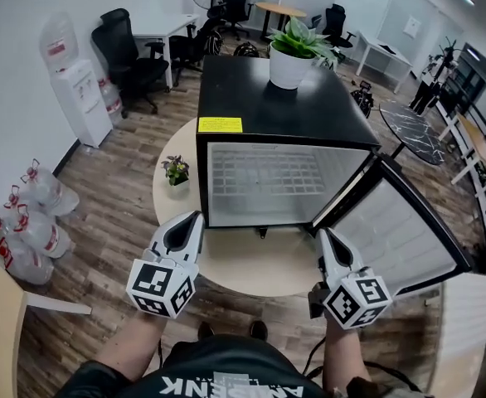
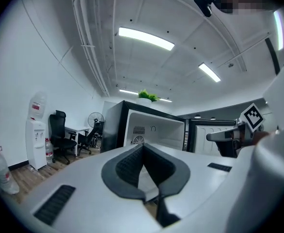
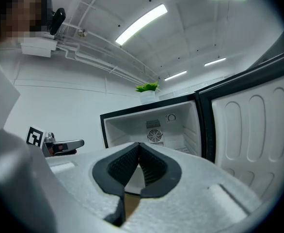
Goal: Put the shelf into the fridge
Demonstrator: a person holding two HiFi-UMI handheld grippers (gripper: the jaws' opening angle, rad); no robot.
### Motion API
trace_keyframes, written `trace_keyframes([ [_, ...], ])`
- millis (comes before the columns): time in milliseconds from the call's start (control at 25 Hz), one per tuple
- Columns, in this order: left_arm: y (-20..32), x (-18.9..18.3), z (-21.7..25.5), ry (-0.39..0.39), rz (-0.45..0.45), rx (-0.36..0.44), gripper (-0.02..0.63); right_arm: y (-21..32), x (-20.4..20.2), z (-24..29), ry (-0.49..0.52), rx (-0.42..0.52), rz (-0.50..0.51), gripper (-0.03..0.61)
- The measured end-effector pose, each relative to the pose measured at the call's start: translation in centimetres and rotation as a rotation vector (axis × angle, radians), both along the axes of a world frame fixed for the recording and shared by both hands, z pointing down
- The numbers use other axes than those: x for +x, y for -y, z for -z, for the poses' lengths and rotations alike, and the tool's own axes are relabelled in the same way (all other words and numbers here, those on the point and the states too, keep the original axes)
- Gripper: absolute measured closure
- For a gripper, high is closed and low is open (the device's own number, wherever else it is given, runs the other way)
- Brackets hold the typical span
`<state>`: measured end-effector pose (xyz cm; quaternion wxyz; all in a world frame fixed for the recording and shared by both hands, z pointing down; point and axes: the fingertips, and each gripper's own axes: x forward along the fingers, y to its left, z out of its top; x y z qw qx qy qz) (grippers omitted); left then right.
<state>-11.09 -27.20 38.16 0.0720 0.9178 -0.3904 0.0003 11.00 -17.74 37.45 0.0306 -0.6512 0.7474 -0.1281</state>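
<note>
A black mini fridge [image 1: 276, 106] stands on a round table [image 1: 251, 265], its door [image 1: 396, 226] swung open to the right. Inside the white compartment I see a white wire shelf [image 1: 264, 177] lying across it. My left gripper [image 1: 195, 216] hovers just in front of the fridge's lower left corner, shut and empty. My right gripper [image 1: 323, 233] is near the foot of the open door, also shut with nothing in it. The left gripper view [image 2: 143, 147] and the right gripper view [image 3: 138, 146] both look level into the fridge cavity [image 3: 156, 130], pads together.
A large potted plant [image 1: 297, 52] sits on the fridge top. A small plant [image 1: 175, 171] stands on the table left of the fridge. A water dispenser [image 1: 81, 98], water bottles [image 1: 27, 218] and office chairs [image 1: 131, 52] are to the left.
</note>
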Motion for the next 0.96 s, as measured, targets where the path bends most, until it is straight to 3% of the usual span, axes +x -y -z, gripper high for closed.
trace_keyframes([
  [280,-0.7,0.8,1.7,-0.045,0.019,-0.004,0.612,0.0,1.8,1.3,-0.033,0.019,0.022,0.572],
  [600,-1.4,1.3,2.3,0.007,0.073,0.029,0.613,0.0,2.4,1.9,-0.019,0.05,0.077,0.572],
  [960,-2.0,1.6,2.7,-0.038,0.116,0.024,0.612,-0.3,3.6,1.8,-0.021,0.027,0.064,0.572],
])
